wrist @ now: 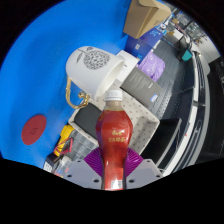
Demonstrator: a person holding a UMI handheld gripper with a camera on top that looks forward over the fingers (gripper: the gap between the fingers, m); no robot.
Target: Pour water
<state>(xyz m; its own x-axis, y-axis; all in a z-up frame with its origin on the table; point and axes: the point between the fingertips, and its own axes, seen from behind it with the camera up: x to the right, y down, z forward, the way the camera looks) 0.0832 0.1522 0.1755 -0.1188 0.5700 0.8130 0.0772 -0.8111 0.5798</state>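
**Red bottle held in the claw, tilted toward a white cup**

Far to the left, a dark red disc lies flat on the blue counter, well apart from everything else. Next comes a white cup with a gold handle curling off its lower left side; a pale patterned emblem shows on the cup's wall. The cup sits beyond the claw's fingers.

In the middle, the claw grips a bottle filled with red liquid. Both purple pads press against its lower body, one at each side. The bottle's clear neck and whitish cap point toward the cup, with the cap just below the cup's lower edge; whether they touch cannot be told.

Behind the bottle lies a grey speckled surface. Further right stands a purple container, and beyond it a tan cardboard box. At the far right runs a dark edge with cables and assorted clutter too small to make out.
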